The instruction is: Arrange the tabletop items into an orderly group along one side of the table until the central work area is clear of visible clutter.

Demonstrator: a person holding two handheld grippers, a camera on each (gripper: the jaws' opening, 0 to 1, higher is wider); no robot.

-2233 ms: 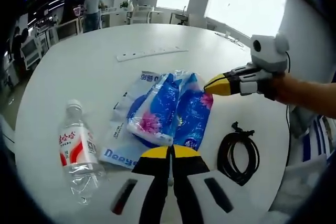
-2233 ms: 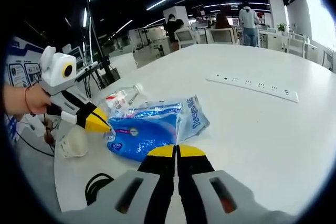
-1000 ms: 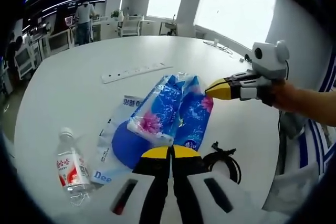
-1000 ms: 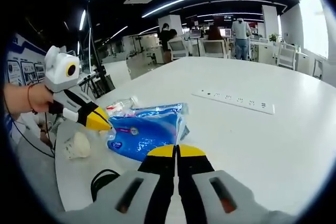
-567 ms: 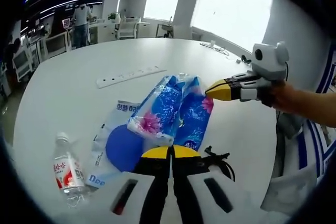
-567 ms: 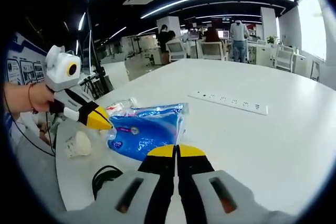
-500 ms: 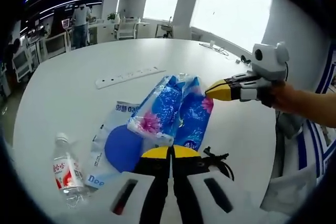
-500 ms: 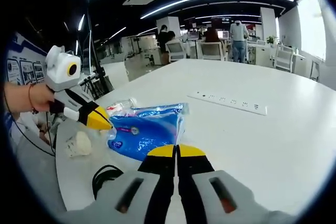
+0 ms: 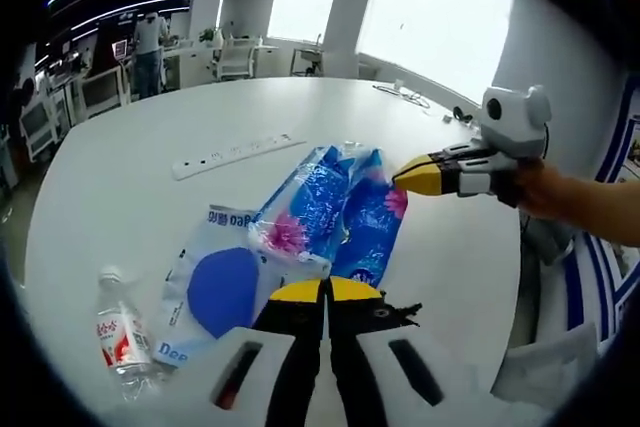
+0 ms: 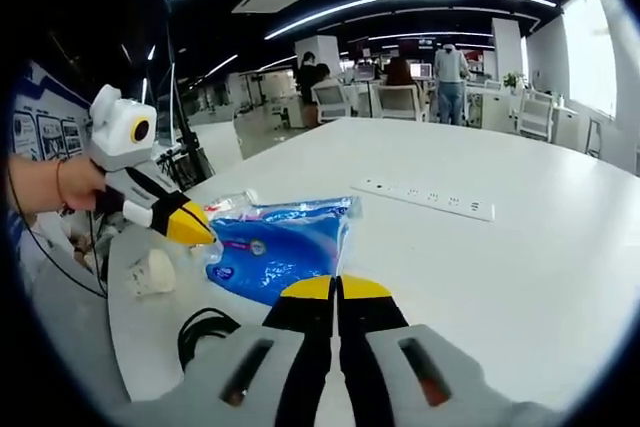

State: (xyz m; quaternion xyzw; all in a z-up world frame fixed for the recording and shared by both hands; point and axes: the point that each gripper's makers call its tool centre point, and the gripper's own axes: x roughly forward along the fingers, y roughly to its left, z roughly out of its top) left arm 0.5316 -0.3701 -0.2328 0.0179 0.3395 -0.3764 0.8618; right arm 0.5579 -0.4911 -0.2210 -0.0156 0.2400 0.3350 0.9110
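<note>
Left gripper view: my left gripper [image 9: 325, 292], yellow tips together, clamped on nothing, over glossy blue plastic packs [image 9: 335, 209] on the white round bench [image 9: 130, 147]; crinkled clear bottle [image 9: 118, 332] beside them.
Right gripper view: my right gripper [image 10: 337, 292], tips together, near the packs; flat white power strip [image 10: 426, 198] well apart.

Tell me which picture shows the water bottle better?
The left gripper view. There the water bottle lies in full sight, cap and red label showing, beside the blue bags. In the right gripper view only its cap end peeks out behind those bags.
</note>
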